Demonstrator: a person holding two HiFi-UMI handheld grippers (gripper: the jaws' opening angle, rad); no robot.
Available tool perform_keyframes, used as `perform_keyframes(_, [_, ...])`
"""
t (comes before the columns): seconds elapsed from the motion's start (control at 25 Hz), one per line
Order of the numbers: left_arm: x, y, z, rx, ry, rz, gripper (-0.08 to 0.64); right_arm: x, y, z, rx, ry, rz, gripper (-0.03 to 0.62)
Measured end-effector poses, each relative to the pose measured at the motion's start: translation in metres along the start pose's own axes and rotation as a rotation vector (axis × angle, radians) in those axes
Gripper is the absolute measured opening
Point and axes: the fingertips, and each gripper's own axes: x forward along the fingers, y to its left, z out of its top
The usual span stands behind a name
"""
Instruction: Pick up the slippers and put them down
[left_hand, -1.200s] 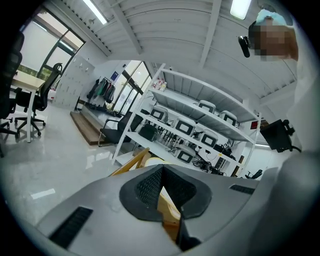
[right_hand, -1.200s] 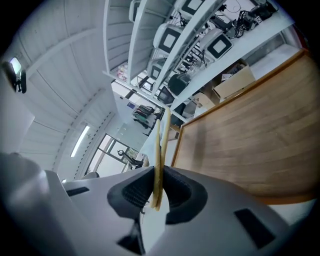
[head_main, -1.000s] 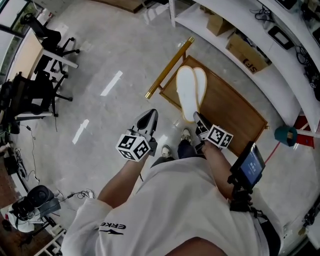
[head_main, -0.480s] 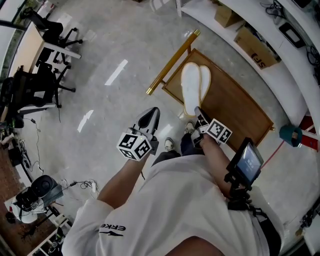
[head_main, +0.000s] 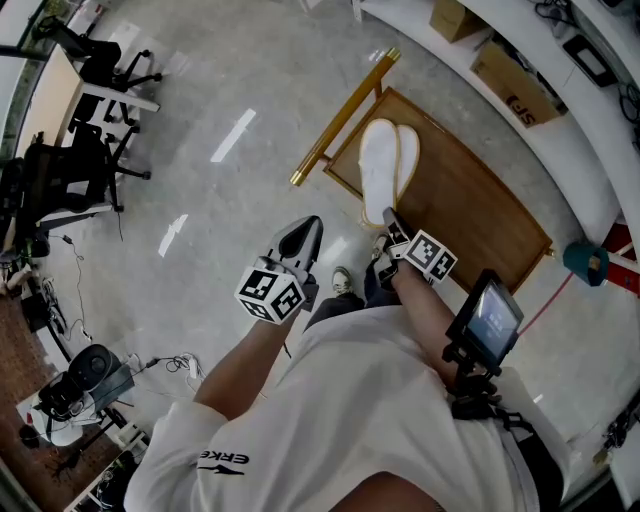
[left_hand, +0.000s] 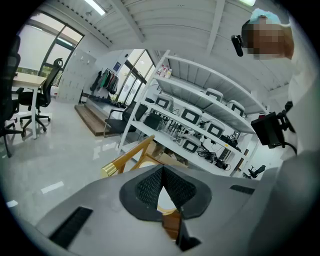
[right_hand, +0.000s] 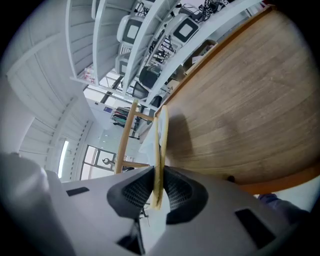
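Note:
A pair of white slippers (head_main: 380, 170), held sole to sole, hangs over a low wooden table (head_main: 470, 210). My right gripper (head_main: 392, 228) is shut on their near end. In the right gripper view the slippers (right_hand: 161, 140) show edge-on as two thin cream soles pinched between the pads of my right gripper (right_hand: 157, 192), with the wooden table (right_hand: 250, 100) just beyond. My left gripper (head_main: 300, 240) hovers over the floor, to the left of the table. Its pads meet at the tips in the left gripper view (left_hand: 163, 170), with nothing between them.
A gold-capped wooden rail (head_main: 345, 118) runs along the table's left side. White shelves with cardboard boxes (head_main: 515, 85) curve round the top right. Office chairs (head_main: 85, 150) stand at the far left. A screen device (head_main: 487, 320) hangs at the person's right side, with their shoes (head_main: 343, 282) below.
My right gripper has sunk a little toward the wooden table with the slippers and rolled slightly. The left gripper has stayed about where it was.

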Motion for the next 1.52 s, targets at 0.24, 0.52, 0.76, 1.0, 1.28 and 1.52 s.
perform_keyframes(0.24, [-0.006, 0.006, -0.002, 0.002, 0.01, 0.012, 0.003, 0.013, -0.001, -0.015, 0.01, 0.029, -0.017, 0.057])
perform_keyframes(0.52, [-0.014, 0.016, -0.003, -0.001, 0.011, 0.028, 0.003, 0.027, 0.001, -0.035, 0.025, 0.077, -0.004, 0.061])
perform_keyframes(0.76, [-0.019, 0.02, -0.007, -0.008, 0.021, 0.036, 0.003, 0.033, -0.005, -0.045, 0.058, 0.101, -0.002, 0.141])
perform_keyframes(1.0, [-0.02, 0.02, -0.009, -0.009, 0.028, 0.031, 0.003, 0.029, -0.011, -0.046, 0.123, 0.082, 0.011, 0.212])
perform_keyframes(1.28, [-0.02, 0.011, -0.008, 0.007, 0.028, -0.009, 0.003, 0.014, -0.023, -0.051, 0.15, 0.074, 0.003, 0.239])
perform_keyframes(1.52, [-0.02, -0.002, -0.006, 0.021, 0.006, -0.072, 0.003, -0.027, -0.001, -0.037, 0.065, -0.017, 0.123, 0.239])
